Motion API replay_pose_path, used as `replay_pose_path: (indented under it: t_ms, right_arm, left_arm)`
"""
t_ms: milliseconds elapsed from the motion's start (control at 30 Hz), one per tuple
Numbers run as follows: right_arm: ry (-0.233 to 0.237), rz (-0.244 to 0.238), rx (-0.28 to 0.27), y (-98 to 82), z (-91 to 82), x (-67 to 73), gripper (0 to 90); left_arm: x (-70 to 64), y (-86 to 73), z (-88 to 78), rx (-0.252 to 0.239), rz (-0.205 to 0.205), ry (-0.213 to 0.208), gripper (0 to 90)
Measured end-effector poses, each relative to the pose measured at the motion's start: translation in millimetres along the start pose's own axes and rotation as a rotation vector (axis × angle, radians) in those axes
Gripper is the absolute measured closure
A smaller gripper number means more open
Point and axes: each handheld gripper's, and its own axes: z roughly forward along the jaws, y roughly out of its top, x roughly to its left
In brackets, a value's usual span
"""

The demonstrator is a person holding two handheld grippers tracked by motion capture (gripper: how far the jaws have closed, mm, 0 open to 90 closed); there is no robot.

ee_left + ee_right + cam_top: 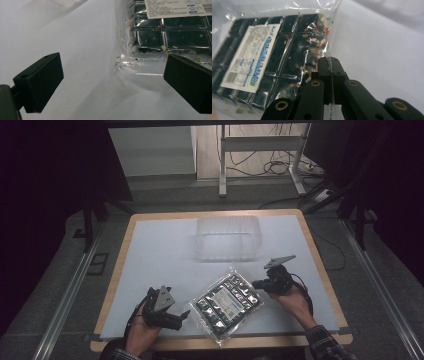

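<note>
A clear plastic bag of dark square blocks with a white label lies at the front middle of the white table top. My right gripper meets the bag's right edge. In the right gripper view its jaws are shut on the thin clear edge of the bag. My left gripper rests at the bag's left corner. Seen from the left gripper view, it stands wide open, with the clear corner of the bag lying between and ahead of the jaws, untouched.
A clear plastic container stands on the table behind the bag, near the far edge. Bare white surface lies to the left and right of it. Beyond the table are a metal stand's legs and cables on the floor.
</note>
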Motion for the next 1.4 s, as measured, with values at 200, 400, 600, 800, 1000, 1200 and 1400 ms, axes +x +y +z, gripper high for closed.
replay_pose_path:
  t_ms: [200,400,600,800,1000,1200,1400]
  right_arm:
    - [0.03,-0.007,-0.057,8.2,-16.5,5.1,89.0]
    - [0.06,-0.004,-0.085,16.7,-29.5,9.0,89.0]
    - [0.101,-0.002,-0.122,33.2,-43.4,14.9,89.0]
    - [0.128,-0.016,-0.156,51.1,-56.0,23.6,89.1]
    - [0.158,-0.035,-0.168,68.1,-66.6,29.9,89.1]
    - [0.21,-0.041,-0.203,84.8,-82.5,37.6,89.1]
    - [0.224,-0.052,-0.228,100.7,-96.7,43.8,89.2]
  left_arm:
    - [0.6,0.0,-0.6,0.001,-0.006,0.003,2.4]
    - [1.3,0.2,-0.8,0.001,-0.011,0.003,2.4]
    - [2.1,0.4,-1.7,0.006,-0.007,0.006,2.4]
    - [1.5,0.3,-1.1,0.003,-0.01,0.005,2.4]
    - [2.5,0.4,-2.1,0.0,-0.005,0.011,2.4]
    - [2.9,0.7,-3.1,-0.004,-0.005,0.014,2.2]
    - [3.4,0.5,-3.5,-0.01,-0.006,0.017,2.2]
